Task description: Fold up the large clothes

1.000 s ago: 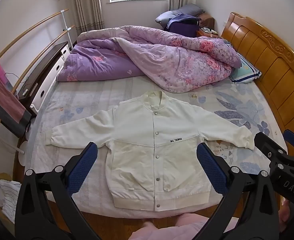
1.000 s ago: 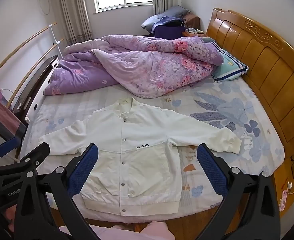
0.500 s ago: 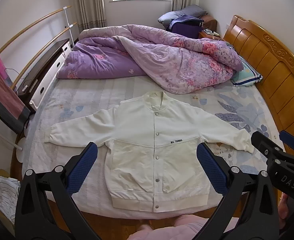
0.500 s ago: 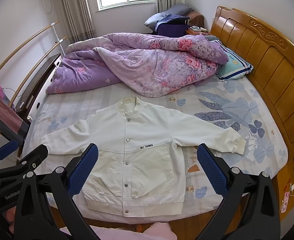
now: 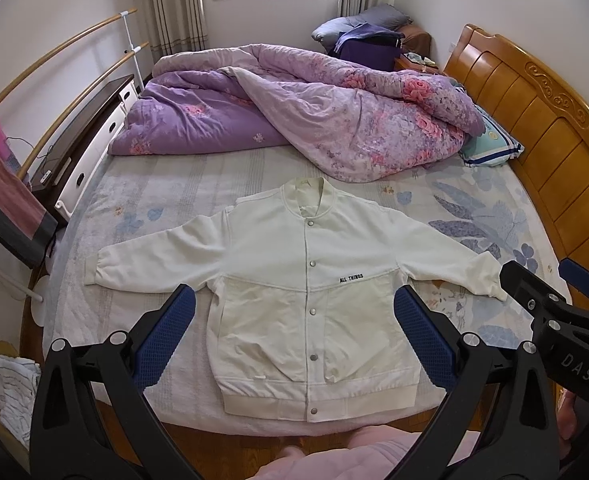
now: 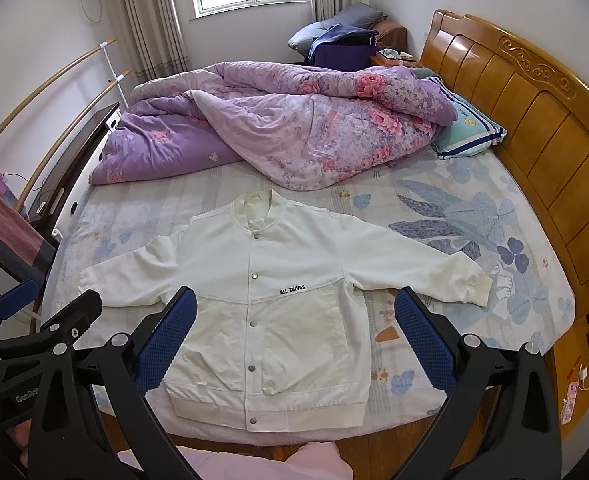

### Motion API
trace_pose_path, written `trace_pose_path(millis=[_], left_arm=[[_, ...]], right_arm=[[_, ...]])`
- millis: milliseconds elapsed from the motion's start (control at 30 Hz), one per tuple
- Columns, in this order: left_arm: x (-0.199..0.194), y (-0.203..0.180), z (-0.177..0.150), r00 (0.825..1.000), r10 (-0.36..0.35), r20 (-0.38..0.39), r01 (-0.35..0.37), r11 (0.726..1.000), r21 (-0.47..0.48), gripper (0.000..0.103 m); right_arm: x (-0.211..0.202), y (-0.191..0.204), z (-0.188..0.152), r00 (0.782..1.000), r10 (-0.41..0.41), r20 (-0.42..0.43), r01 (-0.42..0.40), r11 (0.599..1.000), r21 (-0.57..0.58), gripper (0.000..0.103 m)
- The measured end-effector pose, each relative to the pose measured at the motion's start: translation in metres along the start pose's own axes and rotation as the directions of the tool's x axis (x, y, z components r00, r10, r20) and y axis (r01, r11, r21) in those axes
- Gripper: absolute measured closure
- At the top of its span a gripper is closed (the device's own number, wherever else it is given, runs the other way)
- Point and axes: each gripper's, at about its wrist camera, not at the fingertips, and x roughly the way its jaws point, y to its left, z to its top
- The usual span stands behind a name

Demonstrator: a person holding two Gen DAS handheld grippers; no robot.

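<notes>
Your left gripper (image 5: 294, 336) hangs above the bed's (image 5: 198, 184) near edge, jaws wide and empty. The white jacket (image 5: 306, 280) lies flat, buttoned, sleeves spread, below the purple quilt (image 5: 334, 120). Your right gripper (image 6: 294, 336) hovers alongside, jaws wide too, holding nothing.
</notes>
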Motion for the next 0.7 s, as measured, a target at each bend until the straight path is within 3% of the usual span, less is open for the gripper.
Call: trace_pose_path(millis=[700], left_arm=[[0.0040, 0.0003, -0.0015, 1.000, 0.003, -0.002, -0.003, 1.000, 0.002, 0.004]], right_arm=[[0.0004, 0.0029, -0.0001, 1.000, 0.011, 0.001, -0.011, 1.000, -0.002, 0.008]])
